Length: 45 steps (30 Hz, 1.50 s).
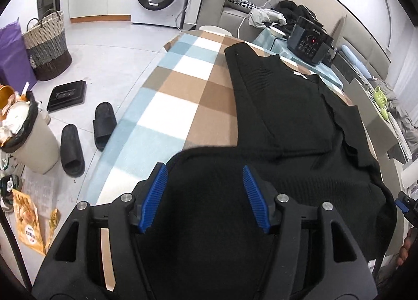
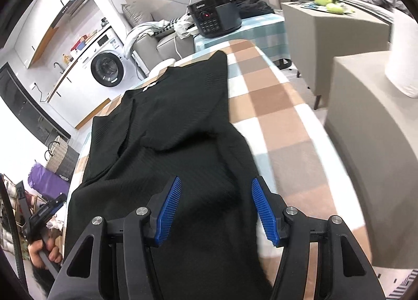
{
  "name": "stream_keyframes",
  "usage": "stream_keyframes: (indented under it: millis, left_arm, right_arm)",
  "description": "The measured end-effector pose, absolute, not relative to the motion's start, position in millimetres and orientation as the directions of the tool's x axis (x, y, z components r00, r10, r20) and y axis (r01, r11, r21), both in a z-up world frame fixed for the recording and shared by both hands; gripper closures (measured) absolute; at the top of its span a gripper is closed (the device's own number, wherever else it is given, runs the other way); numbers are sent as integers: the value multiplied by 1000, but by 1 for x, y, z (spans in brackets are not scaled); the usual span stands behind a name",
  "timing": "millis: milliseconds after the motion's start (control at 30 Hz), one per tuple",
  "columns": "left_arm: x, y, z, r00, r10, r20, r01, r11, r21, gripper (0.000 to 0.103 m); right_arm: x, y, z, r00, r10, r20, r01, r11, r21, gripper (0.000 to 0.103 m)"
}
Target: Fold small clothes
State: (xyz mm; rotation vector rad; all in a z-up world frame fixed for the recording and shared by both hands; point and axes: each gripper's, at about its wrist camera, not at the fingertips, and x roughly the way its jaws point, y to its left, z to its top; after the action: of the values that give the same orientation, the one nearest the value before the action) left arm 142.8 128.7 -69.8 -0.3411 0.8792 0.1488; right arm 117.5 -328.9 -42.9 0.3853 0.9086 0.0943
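**Two open tongs over the near end of a black garment**

Two views look forward along the tongs. A black knit garment [image 1: 282, 117] lies stretched on a checked tabletop [image 1: 183, 85], its long axis running straight away from both tongs toward a black cooker [image 1: 309, 44] at the far end. Its sides are already folded inward, so it forms a long narrow strip.

The left tongs [image 1: 205, 195] stand apart, with the garment's near left corner lying between the blue pads but not pinched. The right tongs [image 2: 216, 206] also stand apart, over the near right edge, where cloth meets tabletop. Neither grips anything.

Both tongs sit about equally close to the near hem, one at each corner, which suits lifting that hem and carrying it away along the strip.

Bare tabletop runs beside the garment on both sides. The tabletop's left edge drops to a floor with slippers [image 1: 86, 135]; beige furniture [image 2: 365, 143] stands just beside the right edge.
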Motion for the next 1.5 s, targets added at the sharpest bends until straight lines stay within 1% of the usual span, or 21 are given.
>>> stream_keyframes:
  millis: [67,133,267,467,533,767,800,833,867,900,933,967,1033,1067,1233,1333,1433,1500]
  left_arm:
    - [125,131,-69,630,-11,-776,-267,936,-230,36]
    - [111,131,-70,624,10,-781,-280,936,-212,34]
    - [77,139,-77,601,37,-798,-306,933,-187,34]
    - [40,147,-95,577,23,-817,-334,919,-210,34]
    - [38,144,-99,575,17,-818,-328,921,-211,34]
    - [45,132,-104,568,62,-821,-323,934,-152,34]
    - [46,131,-103,570,58,-819,-316,936,-155,35]
    - [46,128,-103,575,58,-816,-312,938,-153,44]
    - [47,126,-102,577,61,-814,-306,941,-146,60]
    - [48,125,-101,576,63,-815,-302,943,-141,67]
    - [48,124,-101,577,60,-814,-301,943,-144,81]
    - [48,125,-101,580,49,-813,-300,941,-157,92]
    - [43,126,-100,592,19,-806,-304,931,-201,95]
    - [40,126,-99,594,20,-805,-308,929,-204,97]
    - [14,115,-97,603,-26,-798,-295,922,-253,98]
    - [-4,104,-95,606,-21,-796,-290,925,-244,98]
    - [-20,103,-94,610,-31,-792,-295,918,-264,98]
    - [-27,102,-93,612,-32,-790,-294,918,-265,98]
  right_arm:
    - [107,-337,-45,611,232,-757,93,928,360,41]
    - [93,-345,-49,602,225,-766,107,928,357,41]
    - [67,-356,-60,585,240,-775,122,918,376,41]
    - [37,-350,-76,579,276,-768,111,906,409,42]
    - [30,-347,-80,576,285,-766,107,903,416,42]
    - [14,-348,-87,580,275,-767,115,904,411,42]
    - [14,-348,-88,582,267,-768,118,907,405,42]
    - [15,-348,-91,581,258,-772,120,911,394,43]
    - [16,-347,-92,579,249,-777,123,915,384,51]
    - [18,-347,-93,577,243,-780,119,920,375,56]
    - [22,-345,-94,578,244,-779,103,925,366,66]
    - [27,-342,-94,575,238,-783,89,933,349,80]
    - [34,-342,-90,577,238,-781,77,936,343,96]
    - [37,-346,-87,587,230,-776,88,935,344,96]
    - [45,-378,-81,615,200,-763,186,903,387,97]
    - [42,-377,-80,597,219,-772,166,907,386,96]
    - [30,-373,-82,593,250,-765,134,907,400,96]
    - [24,-372,-84,594,254,-763,132,905,404,94]
